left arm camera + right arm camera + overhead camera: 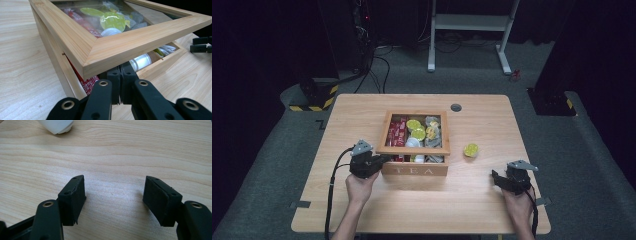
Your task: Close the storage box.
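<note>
Wooden lid (130, 42) propped on left gripper (121, 75), fingers together beneath; could slip, slam. Right gripper (113, 195) fingers apart.

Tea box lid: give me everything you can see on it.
The light wooden framed lid with a clear pane has mitred corners and sits partly raised, tilted over the wooden box marked TEA near the table's middle. Through the pane show red sachets, yellow-green lidded cups and grey packets. The left claw, jaws together, is tucked under its front corner, which appears to rest on it.
</note>
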